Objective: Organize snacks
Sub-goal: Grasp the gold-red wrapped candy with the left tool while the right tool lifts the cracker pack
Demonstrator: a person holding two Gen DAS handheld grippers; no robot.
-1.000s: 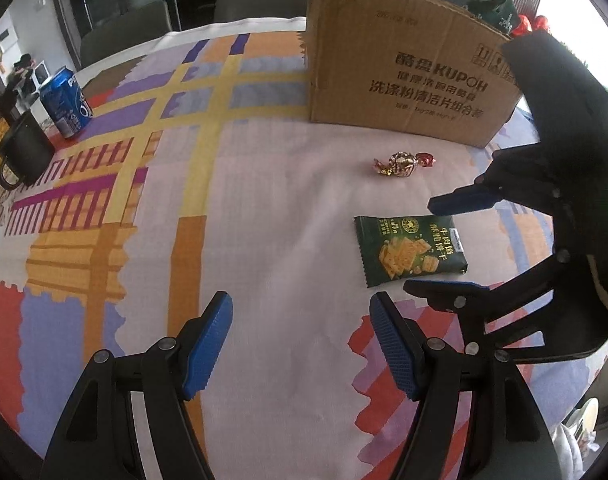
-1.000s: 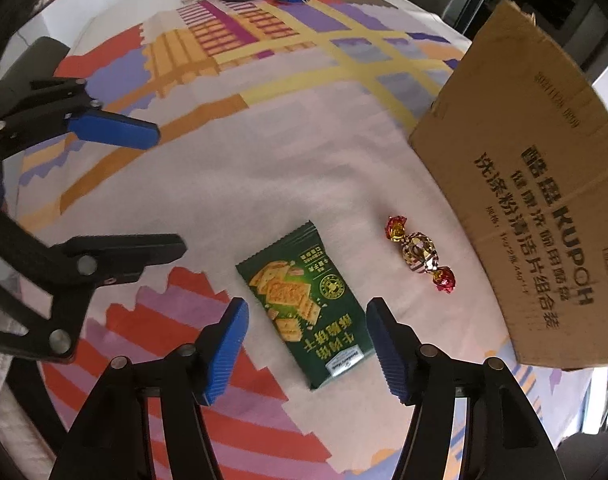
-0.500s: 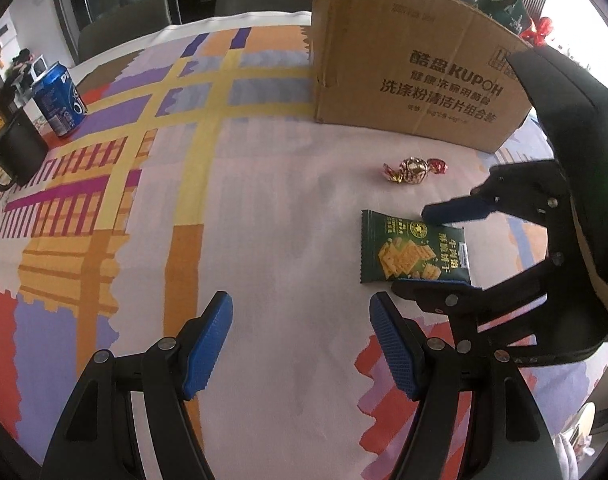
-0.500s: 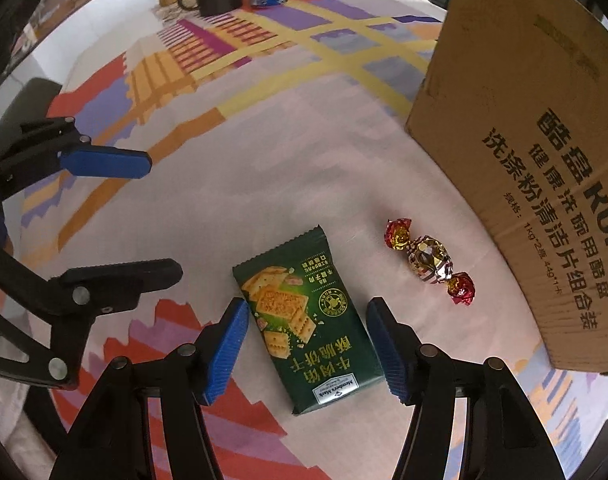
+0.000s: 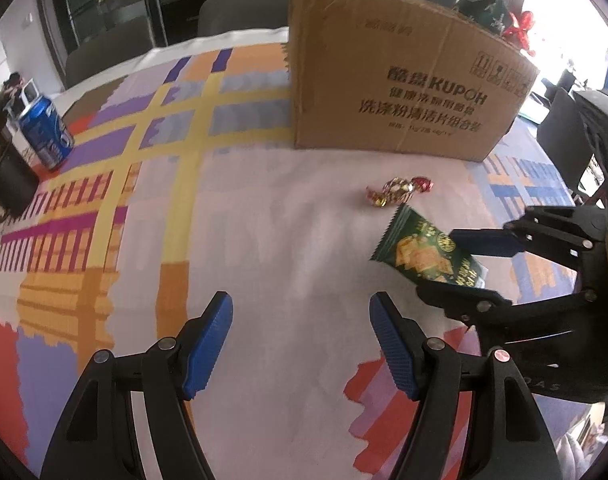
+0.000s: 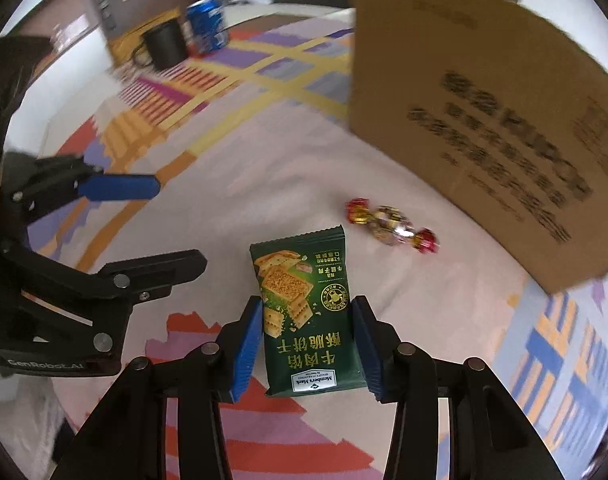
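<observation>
My right gripper point(image 6: 308, 344) is shut on a green cracker packet point(image 6: 304, 312) and holds it lifted off the table, its far end tilted up. The packet also shows in the left wrist view point(image 5: 424, 252), between the right gripper's fingers point(image 5: 464, 264). A foil-wrapped candy point(image 6: 390, 225) lies on the cloth just beyond the packet, also in the left wrist view point(image 5: 400, 191). A brown cardboard box point(image 5: 404, 92) stands upright behind the candy. My left gripper point(image 5: 299, 340) is open and empty, low over the cloth to the left of the packet.
A colourful patterned tablecloth point(image 5: 183, 208) covers the table. A blue soda can point(image 5: 43, 132) and a black mug point(image 5: 7, 184) stand at the far left edge. Dark chairs point(image 5: 239, 12) stand behind the table.
My right gripper has closed on the green cracker packet and raised it off the cloth. The left gripper has stayed open and has barely moved.
</observation>
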